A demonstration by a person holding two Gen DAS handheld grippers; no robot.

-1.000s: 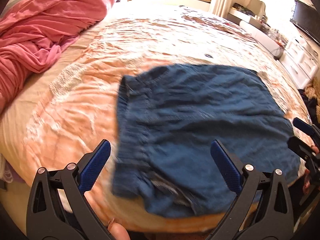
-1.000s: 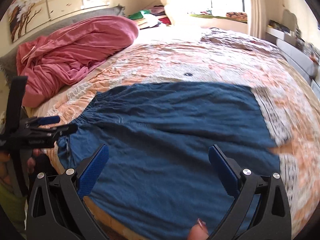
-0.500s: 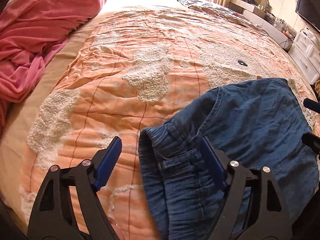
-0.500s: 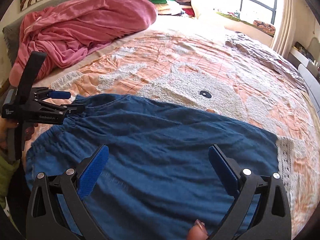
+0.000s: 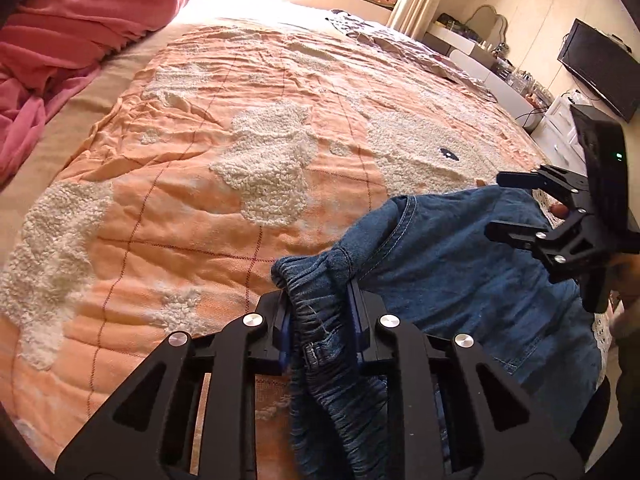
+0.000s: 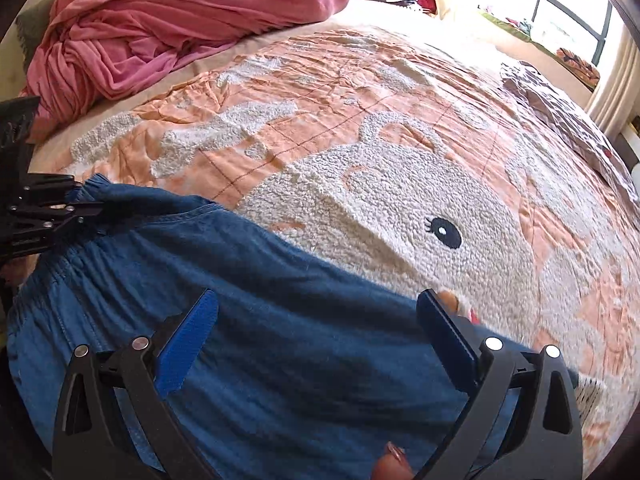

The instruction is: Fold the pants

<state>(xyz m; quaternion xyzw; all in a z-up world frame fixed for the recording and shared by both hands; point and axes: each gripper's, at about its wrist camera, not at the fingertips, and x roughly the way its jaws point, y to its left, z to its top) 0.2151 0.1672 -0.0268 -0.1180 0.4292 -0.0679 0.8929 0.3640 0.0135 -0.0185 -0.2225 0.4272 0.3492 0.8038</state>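
Blue denim pants with a gathered elastic waistband [image 5: 460, 276] spread flat across the near edge of a bed, on a peach-orange quilted bedspread with fluffy white bunny patches [image 5: 256, 168]. Left tongs [image 5: 318, 320] closed narrow on the bunched waistband, that corner lifted slightly off the bedspread and hanging in folds between the black arms. Same left tongs seen from the right wrist view [image 6: 86, 210] at the far left, pinching the waistband corner. Right tongs [image 6: 316, 328] spread wide, blue pads apart, hovering low over the leg end of the pants [image 6: 280, 340], gripping nothing. Right tongs also visible from the left wrist view [image 5: 508, 208], jaws apart just above the far denim edge. Crumpled pink blanket [image 6: 168, 28] heaped at the far side of the bed, well apart from the pants. Black flat television [image 5: 600, 68] on the wall beyond the bed, white dresser below it.
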